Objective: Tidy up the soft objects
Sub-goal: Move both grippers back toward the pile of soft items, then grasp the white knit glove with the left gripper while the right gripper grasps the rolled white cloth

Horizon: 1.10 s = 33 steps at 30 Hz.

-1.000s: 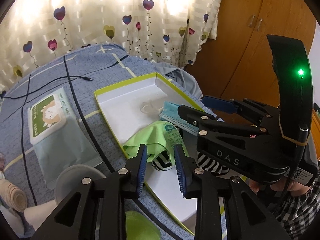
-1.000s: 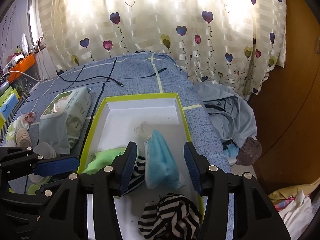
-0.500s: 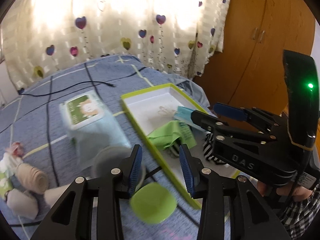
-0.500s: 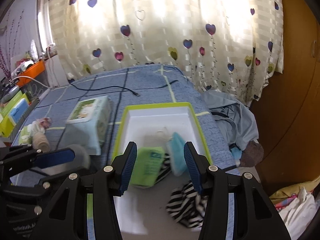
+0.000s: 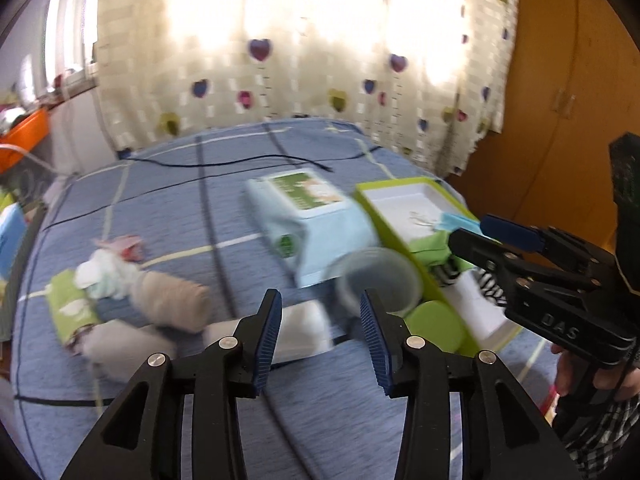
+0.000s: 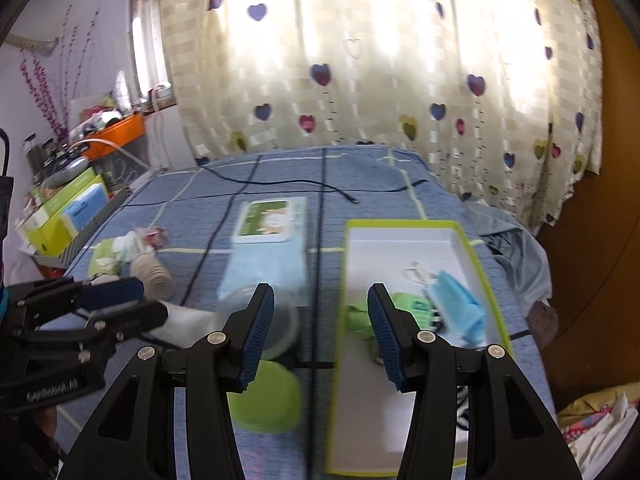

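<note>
A white tray with a lime rim (image 6: 404, 236) (image 5: 404, 200) lies on the blue bed. It holds a green cloth (image 6: 404, 308), a blue face mask (image 6: 460, 304) and a striped sock (image 5: 486, 286). Rolled beige socks (image 5: 172, 300) (image 6: 154, 276), a white roll (image 5: 296, 330) and a green-wrapped bundle (image 5: 72, 308) lie at the left. My left gripper (image 5: 320, 324) is open and empty above the white roll. My right gripper (image 6: 318, 322) is open and empty above the tray's left rim.
A wet-wipes pack (image 6: 270, 236) (image 5: 308, 208) lies beside the tray. A clear cup (image 5: 378, 280) and a lime lid (image 6: 266, 398) sit near the front. Black cables (image 6: 316, 264) cross the bed. Boxes (image 6: 60, 212) stand at the left; grey clothing (image 6: 516, 248) hangs at the right edge.
Both grippers have swung left, away from the tray. The left one has opened wider and now faces the rolled socks. The right one has opened wider too.
</note>
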Each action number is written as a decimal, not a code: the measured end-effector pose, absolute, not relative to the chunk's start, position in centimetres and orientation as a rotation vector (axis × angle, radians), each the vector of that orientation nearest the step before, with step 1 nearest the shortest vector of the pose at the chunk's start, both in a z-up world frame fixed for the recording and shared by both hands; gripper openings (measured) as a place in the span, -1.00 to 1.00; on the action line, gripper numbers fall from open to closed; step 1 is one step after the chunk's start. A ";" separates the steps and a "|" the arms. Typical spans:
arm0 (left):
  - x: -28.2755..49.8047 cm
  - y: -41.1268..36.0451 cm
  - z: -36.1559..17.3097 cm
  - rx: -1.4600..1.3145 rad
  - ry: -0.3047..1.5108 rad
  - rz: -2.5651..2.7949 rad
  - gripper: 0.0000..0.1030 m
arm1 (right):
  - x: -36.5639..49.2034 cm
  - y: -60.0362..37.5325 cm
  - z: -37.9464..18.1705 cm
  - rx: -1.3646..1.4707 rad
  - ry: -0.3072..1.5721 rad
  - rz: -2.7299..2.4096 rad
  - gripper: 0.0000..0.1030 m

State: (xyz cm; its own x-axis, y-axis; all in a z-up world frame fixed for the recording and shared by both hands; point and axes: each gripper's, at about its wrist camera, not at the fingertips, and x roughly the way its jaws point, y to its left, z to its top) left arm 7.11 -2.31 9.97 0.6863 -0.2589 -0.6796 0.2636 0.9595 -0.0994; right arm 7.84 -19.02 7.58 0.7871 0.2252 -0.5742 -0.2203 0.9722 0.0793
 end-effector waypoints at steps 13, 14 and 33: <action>5.8 6.0 8.2 -0.100 0.772 -0.140 -0.16 | 7.9 -11.9 5.8 -0.078 0.660 0.410 -0.03; 5.8 6.5 8.1 -0.106 0.775 -0.130 -0.16 | 7.9 -11.3 5.6 -0.084 0.662 0.432 -0.03; 6.8 12.6 4.9 -0.215 0.843 -0.039 0.00 | 10.3 -4.3 2.1 -0.310 0.781 0.596 0.08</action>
